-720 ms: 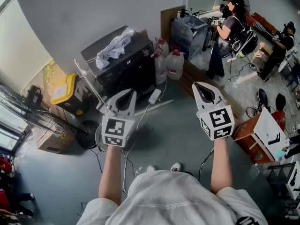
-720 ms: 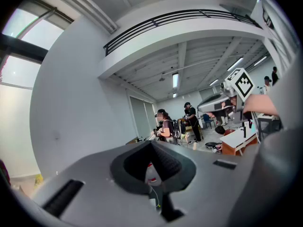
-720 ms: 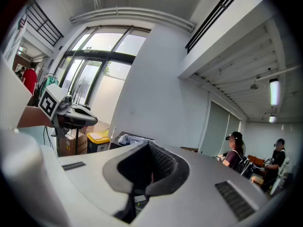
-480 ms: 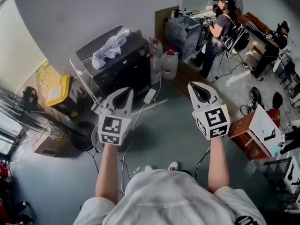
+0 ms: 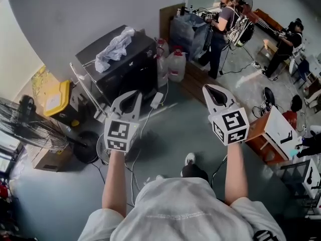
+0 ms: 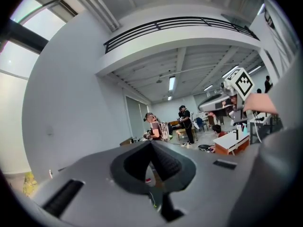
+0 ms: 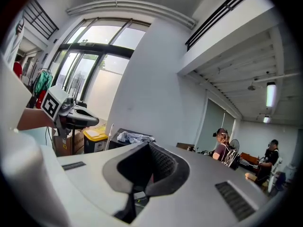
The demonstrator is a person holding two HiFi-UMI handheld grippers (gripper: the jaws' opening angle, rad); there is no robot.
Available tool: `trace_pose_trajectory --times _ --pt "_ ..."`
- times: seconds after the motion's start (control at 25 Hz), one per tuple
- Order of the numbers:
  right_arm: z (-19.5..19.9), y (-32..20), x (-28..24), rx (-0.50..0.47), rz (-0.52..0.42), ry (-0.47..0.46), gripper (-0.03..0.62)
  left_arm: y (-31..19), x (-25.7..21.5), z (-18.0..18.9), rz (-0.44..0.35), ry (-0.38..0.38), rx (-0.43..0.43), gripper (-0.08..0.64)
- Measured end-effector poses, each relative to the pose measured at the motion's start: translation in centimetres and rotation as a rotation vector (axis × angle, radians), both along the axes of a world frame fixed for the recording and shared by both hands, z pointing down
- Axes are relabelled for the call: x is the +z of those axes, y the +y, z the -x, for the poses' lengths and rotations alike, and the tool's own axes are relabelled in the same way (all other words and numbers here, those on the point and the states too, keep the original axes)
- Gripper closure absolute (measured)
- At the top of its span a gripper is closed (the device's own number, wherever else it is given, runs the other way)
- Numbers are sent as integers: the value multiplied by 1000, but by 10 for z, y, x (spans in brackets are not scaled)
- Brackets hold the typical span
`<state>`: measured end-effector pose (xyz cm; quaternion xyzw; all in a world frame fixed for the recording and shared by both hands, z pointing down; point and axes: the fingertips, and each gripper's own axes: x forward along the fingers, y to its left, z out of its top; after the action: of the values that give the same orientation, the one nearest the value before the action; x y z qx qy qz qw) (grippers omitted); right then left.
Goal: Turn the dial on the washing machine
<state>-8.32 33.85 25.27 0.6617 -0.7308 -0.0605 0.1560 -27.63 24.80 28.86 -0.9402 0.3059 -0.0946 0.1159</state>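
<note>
Washing-machine dial: not resolvable in any view. The black box-shaped appliance (image 5: 131, 70), possibly the machine, stands against the grey wall (image 5: 75, 14) with a crumpled pale cloth (image 5: 114, 48) on its top. It is ahead and to the left, well apart from both tools. Left gripper (image 5: 134, 94): jaws together, nothing between them. Right gripper (image 5: 209, 88): jaws together, nothing held. Both are held in the air over the grey floor (image 5: 170, 144), side by side. White plastic jugs (image 5: 175, 65) sit just right of the appliance.
</note>
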Motion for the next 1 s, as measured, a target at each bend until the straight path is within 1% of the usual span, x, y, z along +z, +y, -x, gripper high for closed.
trace_pose_trajectory --times 0.16,0.32,0.44,0.52,0.72,0.84,0.92,1.0 --pt "-7 -22 3 -14 -11 -10 577 -19 3 -5 -1 -3 -20 545" --pt "-31 -62 11 -49 -6 -20 578 -52 9 -29 -1 -20 -41 545" --pt "-55 -103 19 -111 -13 -96 577 -84 16 -49 8 -47 -81 545" --pt "-77 -132 20 -138 -24 -133 577 -105 16 -68 10 -50 -102 545" --pt "-130 -218 26 -194 3 -115 577 -170 20 -111 35 -48 -184 545" --pt "-162 -256 27 -229 13 -98 577 -207 18 -141 57 -23 -234 545" --pt "-180 -279 33 -253 29 -95 577 -229 23 -157 88 -6 -271 545" --pt "-195 -299 41 -274 49 -92 577 -247 30 -173 115 -9 -299 545"
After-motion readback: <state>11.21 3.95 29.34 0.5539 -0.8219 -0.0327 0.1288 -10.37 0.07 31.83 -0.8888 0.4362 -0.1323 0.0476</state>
